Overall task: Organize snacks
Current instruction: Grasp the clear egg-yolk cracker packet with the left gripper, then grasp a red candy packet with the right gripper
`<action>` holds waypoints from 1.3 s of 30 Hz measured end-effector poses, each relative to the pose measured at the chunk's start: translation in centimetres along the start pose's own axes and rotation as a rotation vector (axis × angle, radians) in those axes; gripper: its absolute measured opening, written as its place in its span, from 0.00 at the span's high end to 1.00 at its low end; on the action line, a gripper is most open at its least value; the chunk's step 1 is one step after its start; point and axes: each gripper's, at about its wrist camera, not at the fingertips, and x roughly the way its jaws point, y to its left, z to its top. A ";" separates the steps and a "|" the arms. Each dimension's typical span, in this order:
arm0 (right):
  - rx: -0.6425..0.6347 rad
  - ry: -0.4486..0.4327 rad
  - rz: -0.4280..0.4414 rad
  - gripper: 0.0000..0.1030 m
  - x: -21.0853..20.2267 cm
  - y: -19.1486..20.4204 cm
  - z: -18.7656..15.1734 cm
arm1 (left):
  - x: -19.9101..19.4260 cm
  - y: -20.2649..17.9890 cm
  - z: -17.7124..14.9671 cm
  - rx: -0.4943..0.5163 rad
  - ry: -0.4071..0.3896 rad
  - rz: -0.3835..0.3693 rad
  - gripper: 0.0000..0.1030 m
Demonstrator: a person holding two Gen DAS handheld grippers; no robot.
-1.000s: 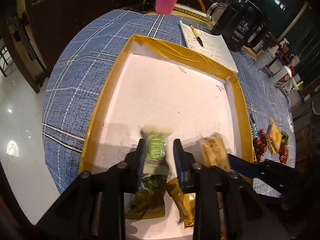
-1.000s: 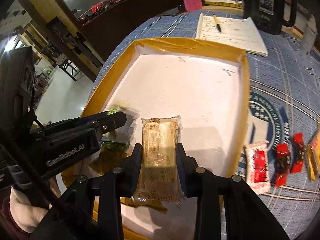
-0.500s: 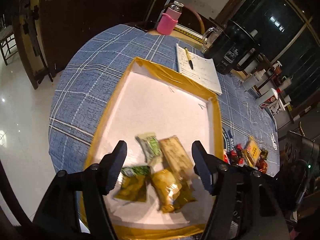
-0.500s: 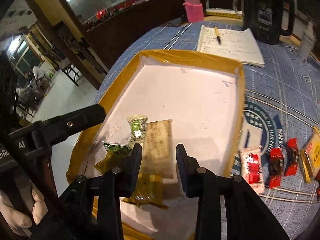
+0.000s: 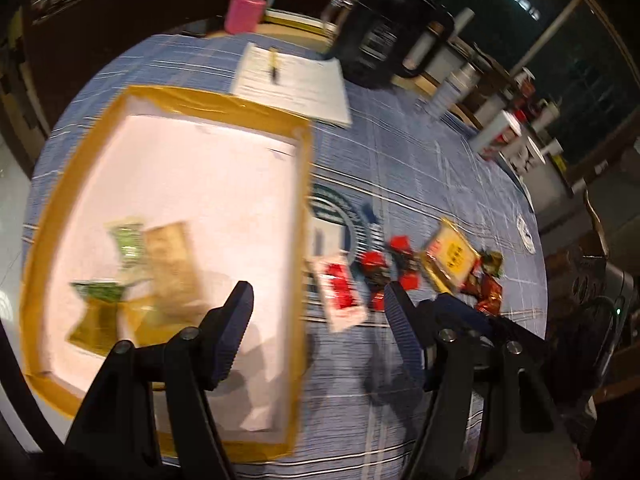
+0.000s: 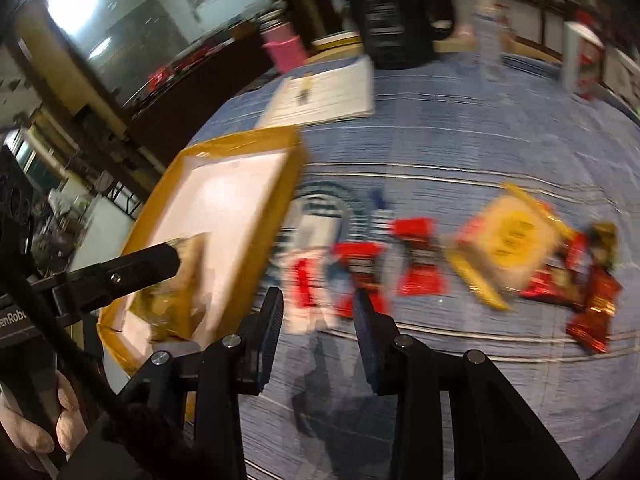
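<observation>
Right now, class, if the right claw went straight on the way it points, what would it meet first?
Probably the white sachet with red print, which lies just beyond the empty right claw on the blue cloth; blur leaves depth unsure.

Four snack packets (image 5: pixel 136 276), green, tan and gold, are lying clustered in the near left corner of the white, yellow-taped tray (image 5: pixel 302 216). Red wrappers (image 6: pixel 416 258) and a yellow packet (image 6: pixel 508 240) are lying in a row on the blue tablecloth (image 6: pixel 460 140), just beside the tray.
</observation>
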 end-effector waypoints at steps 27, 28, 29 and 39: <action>0.358 -0.061 -0.126 0.61 -7.7 -20.7 -3.9 | 14.0 -18.6 1.4 0.519 0.150 -0.058 0.29; 0.367 -0.061 -0.127 0.61 -7.7 -21.0 -4.0 | 14.3 -18.9 1.7 0.528 0.145 -0.065 0.29; 0.380 -0.064 -0.126 0.61 -7.8 -21.3 -4.2 | 14.5 -19.1 1.8 0.533 0.144 -0.066 0.28; 0.383 -0.053 -0.087 0.61 -6.3 -21.0 -3.0 | 18.5 -19.2 1.9 0.572 0.228 0.005 0.25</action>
